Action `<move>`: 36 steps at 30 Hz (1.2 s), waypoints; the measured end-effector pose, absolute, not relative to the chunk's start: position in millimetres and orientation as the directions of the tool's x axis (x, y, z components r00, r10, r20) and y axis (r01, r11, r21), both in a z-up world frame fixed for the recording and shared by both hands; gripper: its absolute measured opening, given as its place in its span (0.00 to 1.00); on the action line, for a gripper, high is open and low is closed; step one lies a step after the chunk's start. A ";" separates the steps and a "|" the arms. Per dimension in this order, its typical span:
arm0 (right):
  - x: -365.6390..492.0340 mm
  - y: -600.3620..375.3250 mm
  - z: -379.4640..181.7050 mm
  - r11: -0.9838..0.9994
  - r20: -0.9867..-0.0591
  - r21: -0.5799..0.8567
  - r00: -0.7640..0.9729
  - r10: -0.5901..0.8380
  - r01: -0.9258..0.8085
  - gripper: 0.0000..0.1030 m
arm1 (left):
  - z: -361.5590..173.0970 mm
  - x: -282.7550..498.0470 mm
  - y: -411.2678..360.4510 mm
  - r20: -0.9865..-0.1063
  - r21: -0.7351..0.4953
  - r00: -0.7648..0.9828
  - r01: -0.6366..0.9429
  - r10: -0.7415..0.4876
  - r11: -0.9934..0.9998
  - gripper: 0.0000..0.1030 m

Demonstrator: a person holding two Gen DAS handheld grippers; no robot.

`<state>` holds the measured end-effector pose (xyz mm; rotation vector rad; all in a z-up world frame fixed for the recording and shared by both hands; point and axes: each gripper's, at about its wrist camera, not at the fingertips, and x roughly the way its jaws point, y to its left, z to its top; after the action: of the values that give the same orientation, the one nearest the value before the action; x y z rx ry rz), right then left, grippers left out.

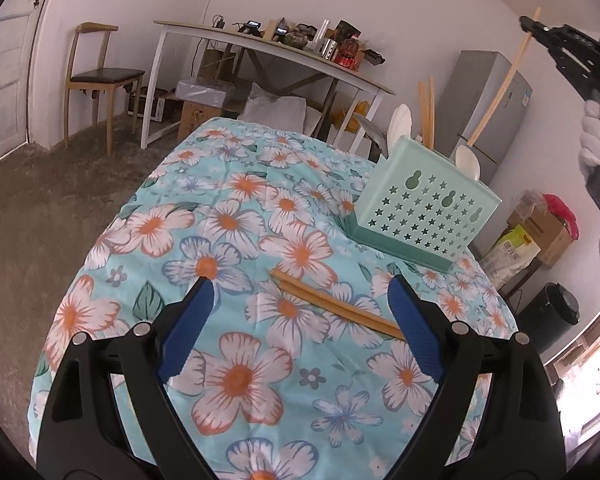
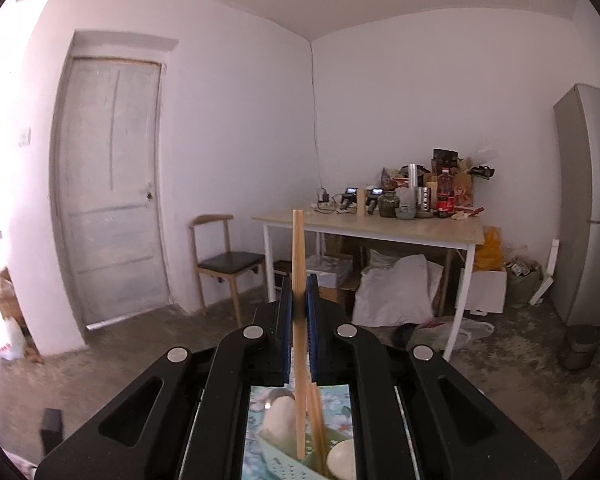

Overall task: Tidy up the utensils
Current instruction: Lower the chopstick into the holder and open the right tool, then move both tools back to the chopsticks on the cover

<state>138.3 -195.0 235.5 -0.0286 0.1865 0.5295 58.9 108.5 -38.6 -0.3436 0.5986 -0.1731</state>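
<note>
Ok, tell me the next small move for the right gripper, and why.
Probably lower it and let go. The right gripper is shut on a single chopstick whose lower end already sits over the green utensil holder, where spoons and other chopsticks stand. The open left gripper can then take the pair on the cloth.

We see soft, even daylight in both views, bright enough and without hard shadows. In the right wrist view a strong glare burns out the wall at the far left. The fisheye lens bends the door and the fridge near the edges, and black corners frame each picture. The nearest parts look slightly soft.
</note>
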 end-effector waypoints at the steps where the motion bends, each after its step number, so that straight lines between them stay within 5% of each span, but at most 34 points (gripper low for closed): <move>1: 142.4 -191.0 232.6 0.866 -0.193 0.006 0.850 0.491 -0.499 0.07 | -39.3 58.9 109.1 -0.521 -0.371 0.813 0.058 -0.259 0.927 0.82; 14: 187.9 -168.3 181.9 0.890 -0.381 -0.068 0.836 0.394 -0.450 0.07 | -42.5 57.6 112.3 -0.516 -0.389 0.815 0.051 -0.264 0.920 0.82; 18: 184.3 -170.6 180.2 0.895 -0.391 -0.060 0.835 0.386 -0.442 0.11 | -42.3 57.3 112.5 -0.516 -0.389 0.815 0.052 -0.264 0.920 0.82; 21: 178.3 -175.4 184.4 0.900 -0.373 -0.045 0.843 0.388 -0.434 0.28 | -41.9 56.1 112.3 -0.514 -0.390 0.815 0.054 -0.266 0.919 0.82; 30: 124.7 -196.6 195.4 0.882 -0.303 0.037 0.836 0.457 -0.469 0.29 | -36.2 52.7 106.9 -0.514 -0.376 0.816 0.066 -0.267 0.924 0.82; 36: 98.3 -188.3 153.1 0.825 -0.406 0.155 0.726 0.555 -0.544 0.29 | -32.3 49.9 103.8 -0.508 -0.368 0.821 0.068 -0.262 0.927 0.82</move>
<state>98.3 -188.3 153.1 0.0257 0.4557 0.6061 49.9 103.8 -32.3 -0.3452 0.5840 -0.1795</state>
